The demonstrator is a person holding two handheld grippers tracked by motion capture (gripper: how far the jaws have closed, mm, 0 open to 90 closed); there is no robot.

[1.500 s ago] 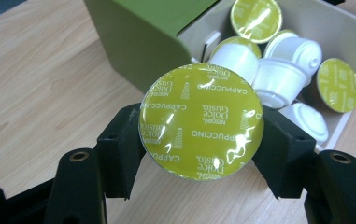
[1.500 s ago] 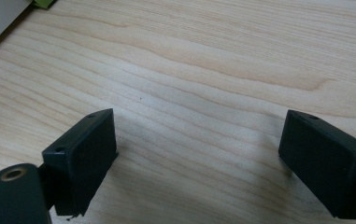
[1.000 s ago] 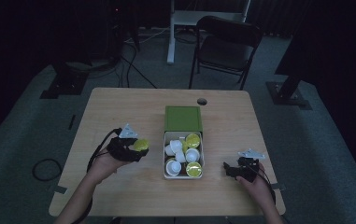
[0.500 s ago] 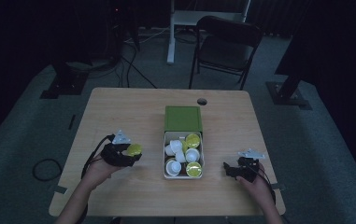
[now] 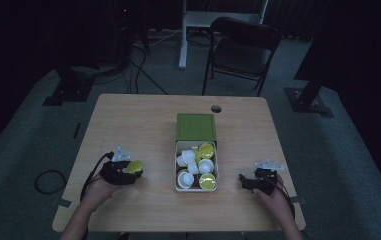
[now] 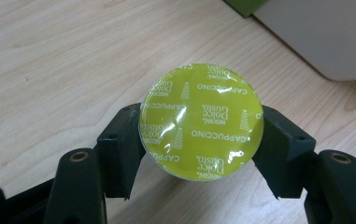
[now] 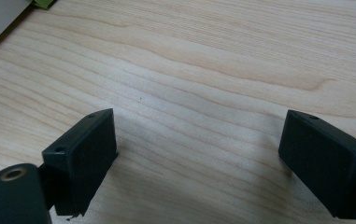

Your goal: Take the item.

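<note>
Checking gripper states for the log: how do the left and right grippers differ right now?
The left gripper is shut on a yellow-green capsule; the right gripper is open with nothing between its jaws. In the high view, the left gripper sits left of the white box, the right gripper on the other side. Both are hand-held, with black jaws, low over the wooden table.

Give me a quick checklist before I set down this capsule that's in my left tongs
1. Grip: left tongs shut on the yellow-green capsule, a jaw on each side: ok.
2. Capsule is out of the box, over bare table: ok.
3. Foil lid intact, print readable, no tear showing: ok.
4. Capsule touching the table or lifted: cannot tell.
5. Right tongs open, nothing between them, away from the left side: ok.
6. Box steady, green lid at its far end: ok.
</note>
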